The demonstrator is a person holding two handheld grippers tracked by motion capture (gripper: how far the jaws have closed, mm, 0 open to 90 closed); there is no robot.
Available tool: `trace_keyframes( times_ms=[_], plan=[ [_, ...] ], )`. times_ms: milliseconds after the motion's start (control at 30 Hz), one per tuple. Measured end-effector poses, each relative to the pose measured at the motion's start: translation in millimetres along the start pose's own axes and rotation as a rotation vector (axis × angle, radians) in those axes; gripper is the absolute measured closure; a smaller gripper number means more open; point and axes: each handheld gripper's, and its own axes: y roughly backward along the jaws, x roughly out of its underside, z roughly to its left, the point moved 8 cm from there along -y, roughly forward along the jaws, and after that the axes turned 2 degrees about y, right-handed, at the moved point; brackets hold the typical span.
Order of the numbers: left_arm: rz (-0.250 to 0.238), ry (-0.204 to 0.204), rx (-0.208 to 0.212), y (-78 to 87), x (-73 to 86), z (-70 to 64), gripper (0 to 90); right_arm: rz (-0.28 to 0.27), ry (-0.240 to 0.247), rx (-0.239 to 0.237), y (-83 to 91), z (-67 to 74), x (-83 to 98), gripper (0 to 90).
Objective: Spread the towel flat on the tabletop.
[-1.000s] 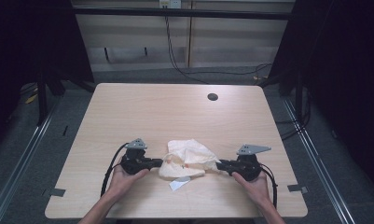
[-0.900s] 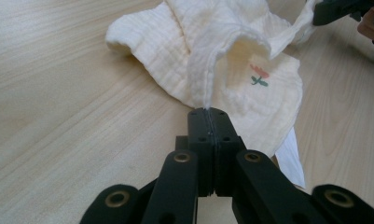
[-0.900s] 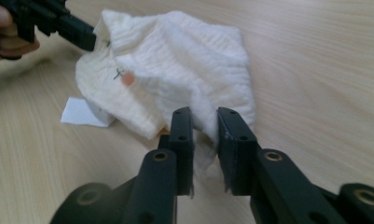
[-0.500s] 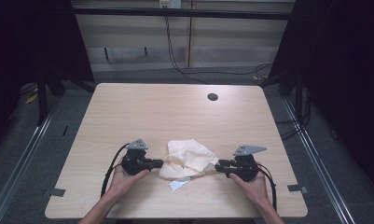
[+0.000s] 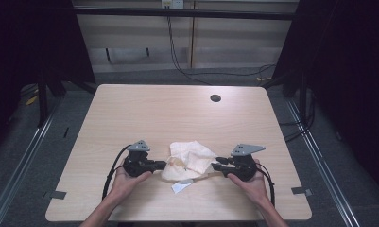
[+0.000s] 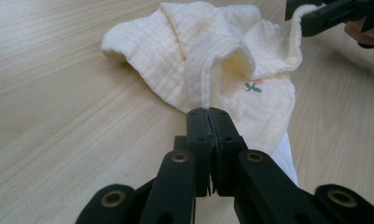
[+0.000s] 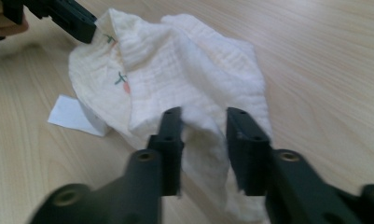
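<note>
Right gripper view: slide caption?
Right gripper, jaws open, straddles a fold of cream muslin cloth on the wooden table.

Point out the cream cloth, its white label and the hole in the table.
cream cloth (image 5: 189, 158): high view, middle of its crumpled top.
white label (image 5: 181, 187): high view, its flat face.
table hole (image 5: 215, 98): high view, its dark centre.

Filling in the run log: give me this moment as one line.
left gripper: shut on cloth | right gripper: open astride cloth edge, jaws just closing | cloth: crumpled on table
</note>
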Motion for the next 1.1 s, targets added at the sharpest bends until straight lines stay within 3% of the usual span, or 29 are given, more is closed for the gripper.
trace_keyframes(
  times_ms=[67,100,200,267,467,600,700,967,1100],
  plan=[
    [0.001,-0.001,0.001,0.2,0.2,0.4,87.9,-0.001,0.006,-0.014,-0.4,1.3,-1.1,79.7],
    [0.003,-0.004,0.002,0.5,0.5,0.8,87.9,0.005,0.01,-0.033,-0.9,4.1,0.2,87.1],
    [0.0,0.0,0.003,1.0,0.6,0.8,86.4,-0.002,-0.001,-0.037,2.0,4.3,-0.2,89.1],
    [0.0,0.001,0.002,1.1,0.9,0.7,80.6,-0.012,-0.009,-0.034,4.6,3.6,-1.2,89.2],
    [0.023,0.019,0.019,-1.9,7.4,-1.8,64.1,0.0,-0.067,0.022,16.4,-11.1,8.8,89.5],
    [0.022,0.031,0.03,-1.2,7.8,-3.0,57.6,0.031,-0.099,0.047,19.2,-18.2,18.4,89.6],
    [0.062,0.014,0.043,-6.3,15.0,-8.4,55.4,0.044,-0.132,0.084,24.2,-26.6,24.3,89.5],
    [0.108,-0.026,0.042,-16.0,23.6,-19.6,62.7,0.014,-0.166,0.114,34.2,-37.2,24.2,89.6],
    [0.123,-0.061,0.045,-17.8,26.0,-24.6,76.0,-0.015,-0.181,0.122,42.3,-40.9,22.6,89.5]
  ],
)
